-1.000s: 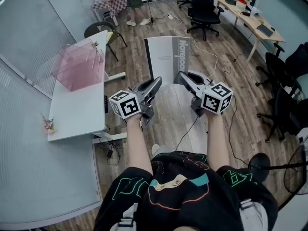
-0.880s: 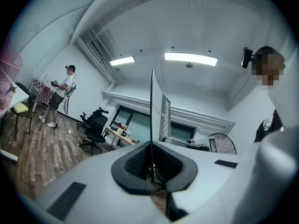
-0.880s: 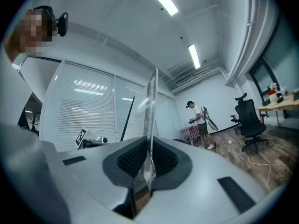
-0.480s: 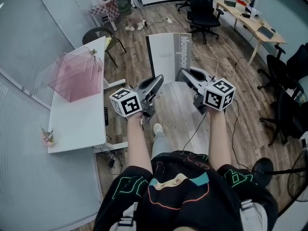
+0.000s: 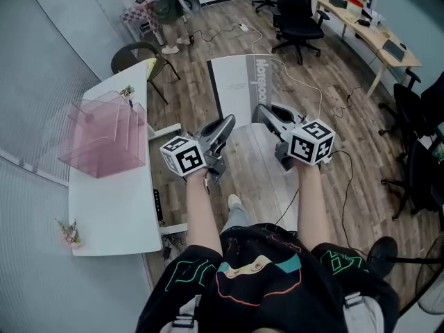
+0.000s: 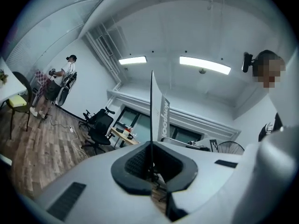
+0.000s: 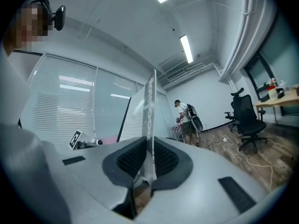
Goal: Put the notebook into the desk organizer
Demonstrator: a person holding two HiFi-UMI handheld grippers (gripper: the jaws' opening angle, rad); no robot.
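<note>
Jaws of the left gripper and right gripper are clamped on the notebook's near edge; it lies flat, long axis pointing away, right of the organizer on the surface, open floor between

Wood floor lies open ahead of me, centre frame. At left the white desk bars my way; its pink organizer occupies the upper half, and a chair stands beyond.
</note>
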